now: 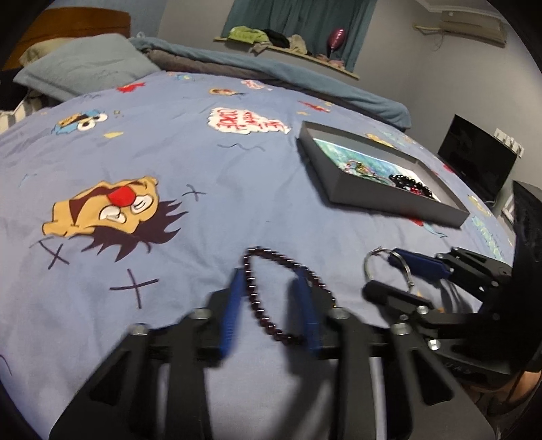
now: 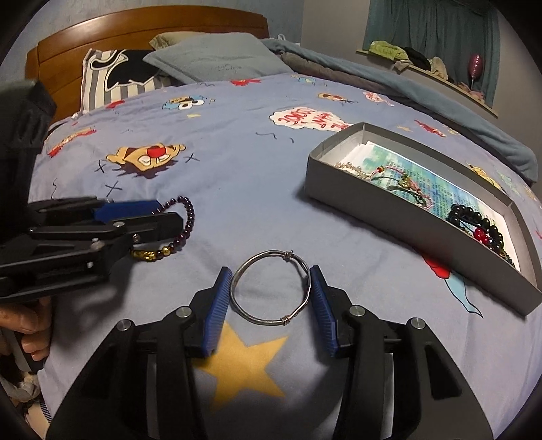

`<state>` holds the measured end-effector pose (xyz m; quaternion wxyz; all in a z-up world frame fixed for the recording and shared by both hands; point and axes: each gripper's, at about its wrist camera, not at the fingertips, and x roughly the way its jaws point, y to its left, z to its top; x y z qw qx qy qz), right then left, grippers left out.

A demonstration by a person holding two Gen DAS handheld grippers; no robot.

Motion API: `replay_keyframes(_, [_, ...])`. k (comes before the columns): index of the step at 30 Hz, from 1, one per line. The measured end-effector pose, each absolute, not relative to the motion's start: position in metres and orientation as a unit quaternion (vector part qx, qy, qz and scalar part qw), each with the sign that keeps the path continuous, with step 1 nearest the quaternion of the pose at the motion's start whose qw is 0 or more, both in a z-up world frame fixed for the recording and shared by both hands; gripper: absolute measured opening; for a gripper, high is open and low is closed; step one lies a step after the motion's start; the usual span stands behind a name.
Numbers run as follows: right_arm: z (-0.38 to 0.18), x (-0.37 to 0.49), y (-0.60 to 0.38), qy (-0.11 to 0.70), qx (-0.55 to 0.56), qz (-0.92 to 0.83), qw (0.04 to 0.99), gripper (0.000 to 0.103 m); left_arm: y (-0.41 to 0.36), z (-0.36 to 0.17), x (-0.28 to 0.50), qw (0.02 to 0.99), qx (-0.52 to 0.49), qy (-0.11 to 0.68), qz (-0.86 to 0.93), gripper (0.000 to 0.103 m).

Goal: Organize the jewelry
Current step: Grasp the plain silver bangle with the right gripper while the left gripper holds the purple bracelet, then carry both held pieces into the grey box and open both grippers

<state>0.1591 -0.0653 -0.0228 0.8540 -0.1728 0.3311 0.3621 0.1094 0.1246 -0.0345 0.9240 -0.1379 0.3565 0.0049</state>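
Observation:
A dark red bead bracelet point(image 1: 261, 298) lies on the blue bedsheet between the open blue pads of my left gripper point(image 1: 271, 276); it also shows in the right wrist view point(image 2: 184, 223). A silver wire bangle point(image 2: 271, 287) lies on the sheet between the open pads of my right gripper point(image 2: 271, 270), its right side close to the right pad; it also shows in the left wrist view point(image 1: 386, 264). A grey shallow box point(image 2: 372, 210) holding black beads point(image 2: 477, 220) and chains sits to the right; it also shows in the left wrist view point(image 1: 379, 196).
The bed has a cartoon-print sheet point(image 2: 237, 162), pillows point(image 2: 216, 57) and a wooden headboard point(image 2: 142, 27) at the far end, and a rolled blue blanket point(image 1: 305, 78) along the far side. A dark monitor point(image 1: 477, 155) stands beyond the bed. A person's hand point(image 2: 30, 325) holds the left tool.

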Motion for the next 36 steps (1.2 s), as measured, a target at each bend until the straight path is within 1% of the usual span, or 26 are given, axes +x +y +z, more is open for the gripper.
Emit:
replay_keyframes(1, [-0.022,0.158,-0.066,0.329,-0.169,0.362,0.856,0.046,0.127,-0.035,0.109,0.924,-0.142,0.356,0.003,0.013])
replay_keyframes(2, [-0.021,0.159,-0.068,0.327,-0.164,0.362,0.857,0.046,0.128,-0.035,0.108,0.924,-0.145,0.355,0.001,0.007])
replay_keyframes(3, [-0.019,0.159,-0.071,0.324,-0.156,0.362,0.86,0.046,0.127,-0.034,0.108,0.924,-0.144,0.353,-0.002,0.006])
replay_keyframes(8, [-0.008,0.159,-0.085,0.309,-0.125,0.363,0.87,0.046,0.124,-0.025,0.103,0.931,-0.148,0.334,-0.018,0.006])
replay_keyframes(15, [0.006,0.161,-0.106,0.294,-0.112,0.354,0.881,0.047,0.106,0.004,0.098,0.946,-0.149,0.279,-0.072,0.006])
replay_keyframes(25, [0.018,0.175,-0.148,0.284,-0.086,0.327,0.897,0.047,0.076,0.03,0.114,0.95,-0.134,0.262,-0.104,0.006])
replay_keyframes(36, [0.031,0.193,-0.185,0.272,-0.069,0.302,0.911,0.047,0.041,0.048,0.152,0.952,-0.104,0.261,-0.125,0.006])
